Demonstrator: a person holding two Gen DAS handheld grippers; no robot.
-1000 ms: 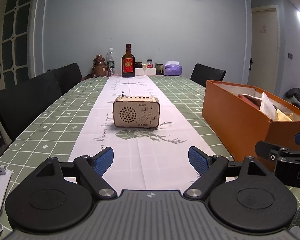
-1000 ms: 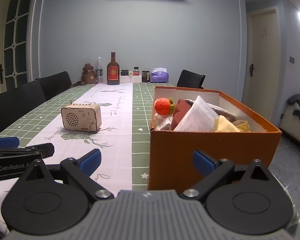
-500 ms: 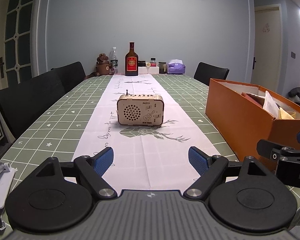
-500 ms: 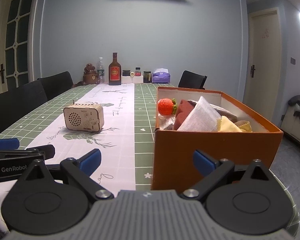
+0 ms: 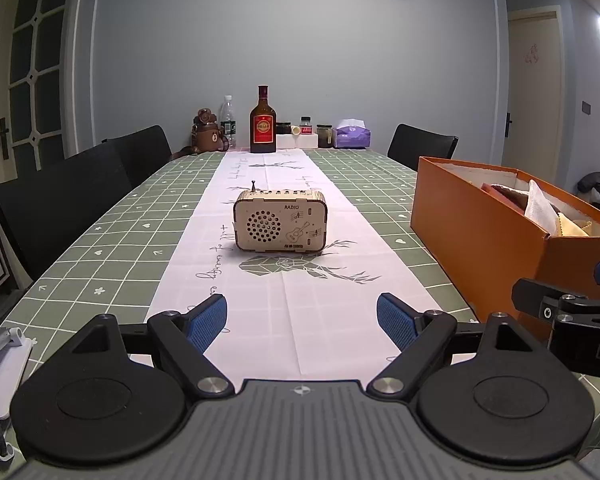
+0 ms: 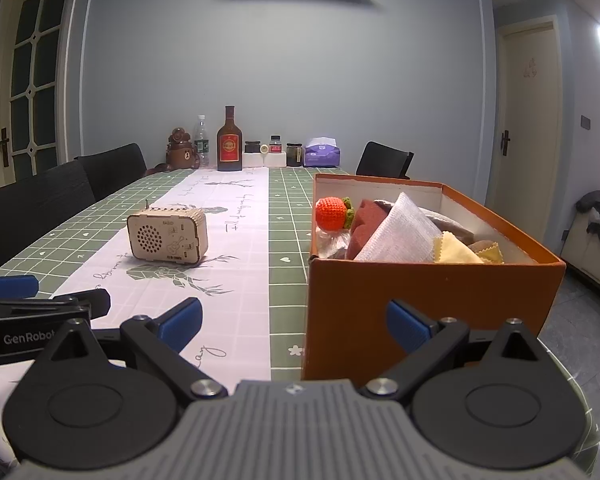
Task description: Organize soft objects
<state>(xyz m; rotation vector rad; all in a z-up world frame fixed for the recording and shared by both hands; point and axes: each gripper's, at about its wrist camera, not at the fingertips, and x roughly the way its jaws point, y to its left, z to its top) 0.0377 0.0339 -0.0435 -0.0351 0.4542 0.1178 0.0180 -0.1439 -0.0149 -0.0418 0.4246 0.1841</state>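
Orange cardboard forms the box (image 6: 428, 292) that stands on the green checked surface (image 5: 112, 248), directly ahead of the right tool (image 6: 294, 322) and close to it, its near wall filling the space between and beyond that tool's blue pads (image 6: 180, 318). Both pads stand wide apart with nothing between them. Inside the box lie the soft things: a crocheted orange ball (image 6: 331, 213) with a green top at the near left corner, a dark red cloth (image 6: 366, 224) beside it, a white woven cloth (image 6: 404, 234) leaning across the middle, and a yellow cloth (image 6: 458, 250) with pinked edges to its right.

From the left wrist view the box (image 5: 480, 232) sits off to the right of the left tool (image 5: 302, 318), well to the side of its reach. This tool's pads (image 5: 206, 320) are also spread wide, holding nothing, above the white runner (image 5: 292, 308). A wooden radio (image 5: 280, 220) stands on the runner straight ahead of the left tool, apart from it. A brown bottle (image 5: 263, 122) and a purple tissue pack (image 5: 353, 135) stand at the far end.
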